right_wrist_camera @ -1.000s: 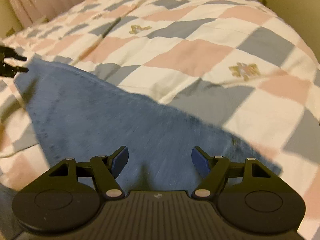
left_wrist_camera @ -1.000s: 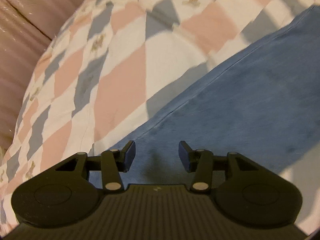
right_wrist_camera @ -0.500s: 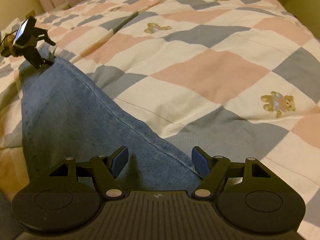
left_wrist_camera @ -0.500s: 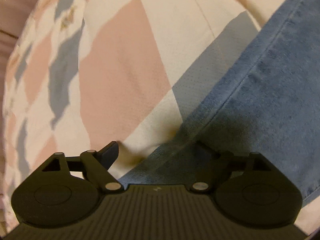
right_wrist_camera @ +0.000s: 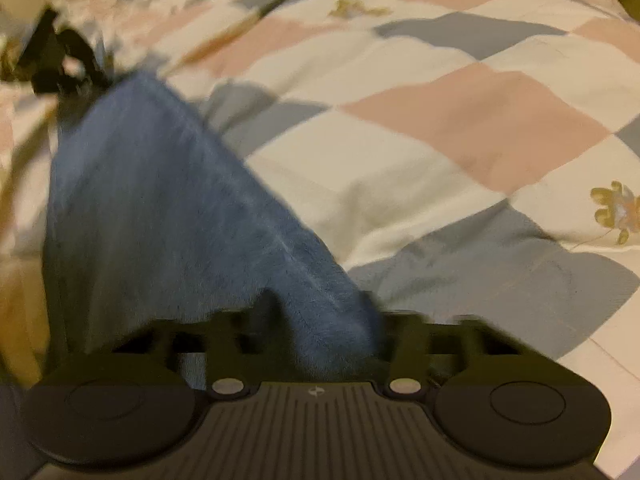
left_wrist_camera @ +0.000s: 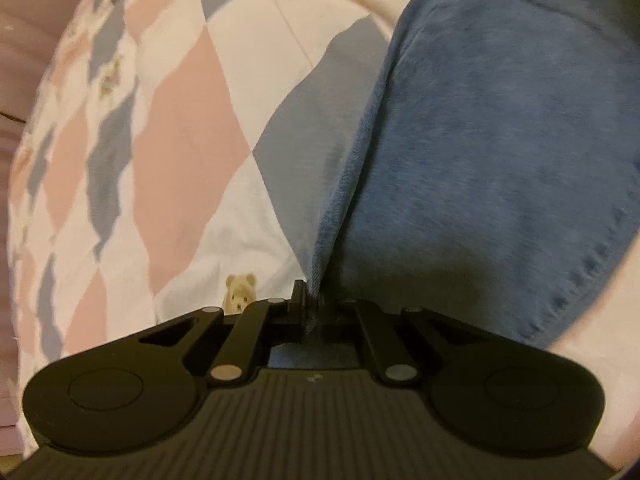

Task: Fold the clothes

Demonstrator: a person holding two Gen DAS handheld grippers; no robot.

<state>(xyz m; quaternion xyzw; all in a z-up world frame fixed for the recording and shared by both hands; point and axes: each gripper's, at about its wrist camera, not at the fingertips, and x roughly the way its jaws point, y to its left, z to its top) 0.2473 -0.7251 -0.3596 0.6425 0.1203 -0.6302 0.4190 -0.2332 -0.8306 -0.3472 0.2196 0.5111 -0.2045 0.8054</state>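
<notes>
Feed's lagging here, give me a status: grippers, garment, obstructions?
Left gripper shut on blue denim garment edge. Right gripper blurred, appears shut on denim. Nothing blocking on checkered quilt.

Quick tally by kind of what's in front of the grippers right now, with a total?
Blue denim garment: 1
Checked quilt: 1
Grippers: 2, the left gripper and the right gripper, each shut on the garment
Total: 4
</notes>
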